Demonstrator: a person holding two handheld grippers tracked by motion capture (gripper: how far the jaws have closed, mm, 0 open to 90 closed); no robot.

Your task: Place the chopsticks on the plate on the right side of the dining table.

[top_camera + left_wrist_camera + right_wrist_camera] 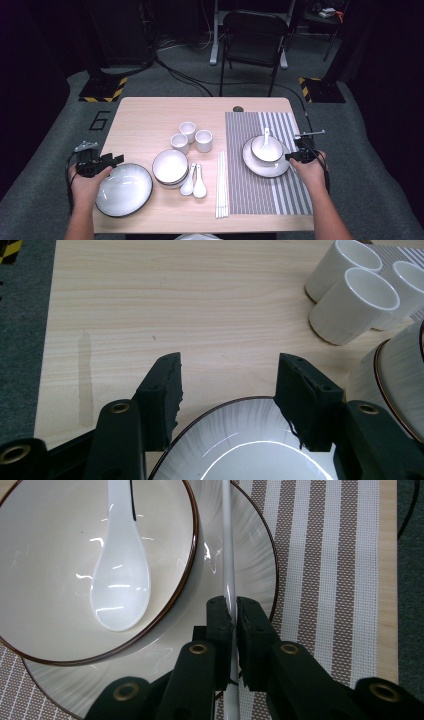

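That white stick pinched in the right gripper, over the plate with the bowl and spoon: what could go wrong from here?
1. The right gripper pinches the chopstick near one end only; the thin, glossy stick might swivel or slip out.
2. The stick hangs over the plate close by the bowl; lowered carelessly, it could knock the rim or roll off the plate.
3. A bump to the bowl might jolt the spoon inside.

Wooden table (145,117): striped placemat (295,195), three cups (191,136), plate (123,190), bowls (170,167), chopsticks (222,185).
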